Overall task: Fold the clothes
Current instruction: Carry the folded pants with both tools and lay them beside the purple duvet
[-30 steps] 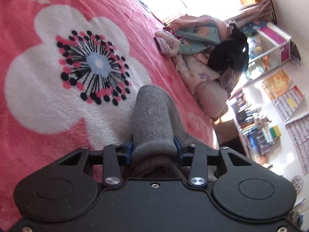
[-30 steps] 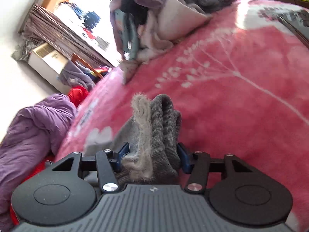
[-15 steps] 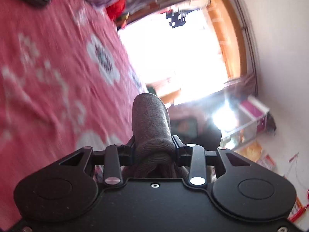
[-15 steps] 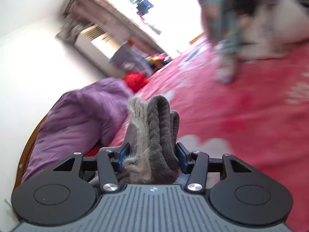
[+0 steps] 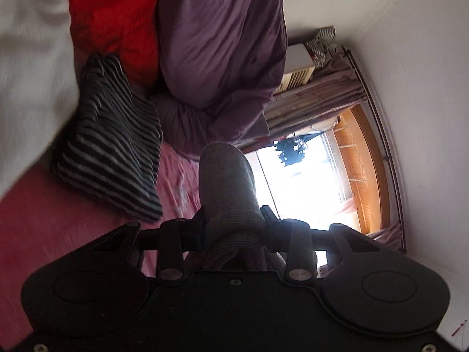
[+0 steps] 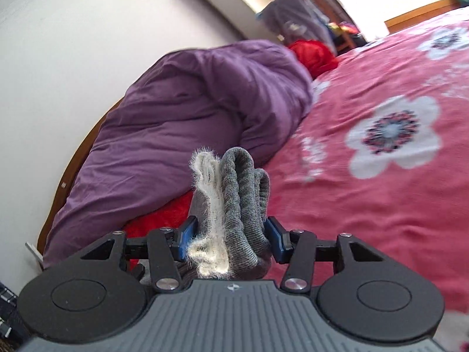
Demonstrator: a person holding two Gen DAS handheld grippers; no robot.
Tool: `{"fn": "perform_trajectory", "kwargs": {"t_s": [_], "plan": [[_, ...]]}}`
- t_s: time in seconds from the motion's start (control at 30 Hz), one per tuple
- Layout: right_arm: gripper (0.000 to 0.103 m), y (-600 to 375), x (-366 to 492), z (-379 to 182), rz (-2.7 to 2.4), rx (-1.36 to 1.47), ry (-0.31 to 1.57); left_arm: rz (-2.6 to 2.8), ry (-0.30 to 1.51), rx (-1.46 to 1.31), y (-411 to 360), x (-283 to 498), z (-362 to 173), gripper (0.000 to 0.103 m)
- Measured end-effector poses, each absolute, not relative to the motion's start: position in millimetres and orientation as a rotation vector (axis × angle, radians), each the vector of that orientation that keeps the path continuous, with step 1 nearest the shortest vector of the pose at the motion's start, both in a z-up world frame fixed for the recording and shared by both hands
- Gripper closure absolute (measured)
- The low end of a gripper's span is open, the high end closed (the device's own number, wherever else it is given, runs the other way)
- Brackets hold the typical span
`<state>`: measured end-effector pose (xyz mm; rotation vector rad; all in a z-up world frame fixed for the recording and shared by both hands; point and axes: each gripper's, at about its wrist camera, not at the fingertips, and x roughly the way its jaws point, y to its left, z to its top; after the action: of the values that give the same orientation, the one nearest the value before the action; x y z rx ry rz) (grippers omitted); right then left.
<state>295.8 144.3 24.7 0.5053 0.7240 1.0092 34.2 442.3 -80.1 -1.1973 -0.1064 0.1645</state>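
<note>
The left gripper (image 5: pixel 233 220) squeezes a smooth fold of the grey knit garment (image 5: pixel 227 187). The right gripper (image 6: pixel 230 230) pinches a bunched part of the same grey cloth (image 6: pixel 243 202), with a fuzzy pale lining (image 6: pixel 206 205) showing. The cloth is held up over the pink flowered blanket (image 6: pixel 381 190). A purple duvet (image 6: pixel 181 123) lies by the wall. A striped folded top (image 5: pixel 114 149) sits on the bed near a red cloth (image 5: pixel 117 20).

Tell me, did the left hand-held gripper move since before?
Yes. The left hand-held gripper swung off the flowered blanket toward the purple duvet, gripping the grey garment.
</note>
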Motion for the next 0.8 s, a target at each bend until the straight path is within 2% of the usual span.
{"fn": "perform_trajectory", "kwargs": {"t_s": [0.23,0.4,0.43,0.5,0.6,0.8], "plan": [[0.053,240,336,3,1.097,0.513,0.771,0.305,-0.267,-1.246,478,33,-108,0.068],[0.053,277,357,-10,1.146,0.568,0.731,0.397,-0.412,-1.12,474,31,-96,0.066],[0.053,282,362,-13,1.15,0.588,0.722,0.459,-0.398,-1.096,474,31,-95,0.059],[0.053,300,367,-25,1.094,0.516,0.714,0.665,-0.187,-1.015,479,43,-94,0.053],[0.054,329,372,-53,0.959,0.298,0.831,0.705,-0.157,-0.998,476,41,-92,0.053],[0.053,298,355,-47,0.952,0.336,0.762,0.738,-0.16,-0.988,470,34,-88,0.052]]}}
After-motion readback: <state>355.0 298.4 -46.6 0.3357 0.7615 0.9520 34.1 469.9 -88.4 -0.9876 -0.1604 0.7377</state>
